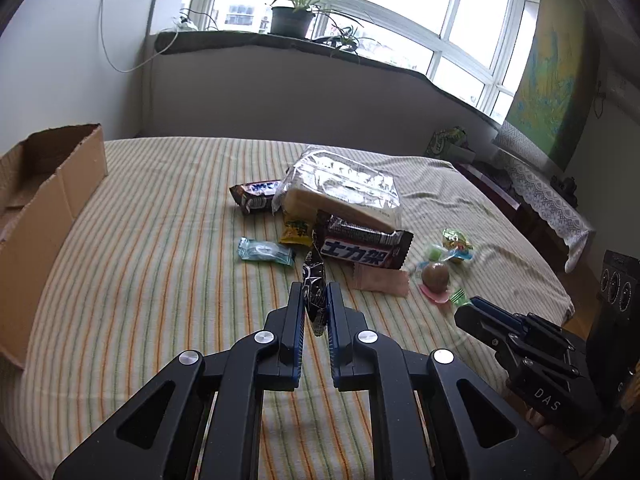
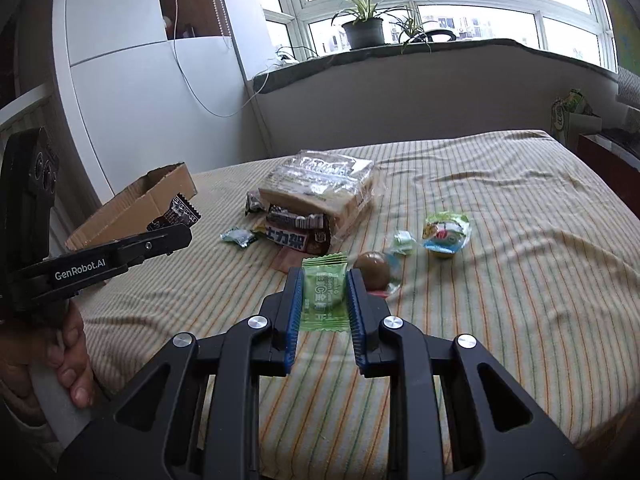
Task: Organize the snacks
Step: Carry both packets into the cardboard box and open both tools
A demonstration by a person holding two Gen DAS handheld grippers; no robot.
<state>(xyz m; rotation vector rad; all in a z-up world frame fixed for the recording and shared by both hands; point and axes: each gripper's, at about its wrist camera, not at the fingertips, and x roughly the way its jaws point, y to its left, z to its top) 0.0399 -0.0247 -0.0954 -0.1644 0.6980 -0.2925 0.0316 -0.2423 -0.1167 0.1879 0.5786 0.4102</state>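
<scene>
**Desk:** What does the left wrist view show?

**Photographer:** The left gripper point(image 1: 315, 300) has its fingers closed on a small black-and-white snack packet point(image 1: 314, 296), lifted above the striped bedsheet point(image 1: 160, 248). An open cardboard box point(image 1: 48, 200) sits at the left edge of the bed — well apart from the pile.

**Desk:** And the right?

**Photographer:** The right gripper point(image 2: 325, 300) pinches a green candy sachet point(image 2: 323, 298) between its blue pads, held flat and upright. Behind it a brown kiwi-like fruit point(image 2: 374, 270) rests just beside a jelly cup point(image 2: 446, 236). Further back, a bagged loaf of bread point(image 2: 320, 192) lies on a Snickers bar point(image 2: 298, 238).

**Desk:** So both hands are loaded. The step?

**Photographer:** Carrying to the box, I'd judge. The left is nearer it, so that packet likely goes first.

**Desk:** How to do it well?

**Photographer:** Keep both grips firm — the wrappers look slick and light. Bring each gripper over the box's open top, clear of the raised flap, before parting the fingers. Take turns, so the two tools don't crowd each other at the rim.
</scene>
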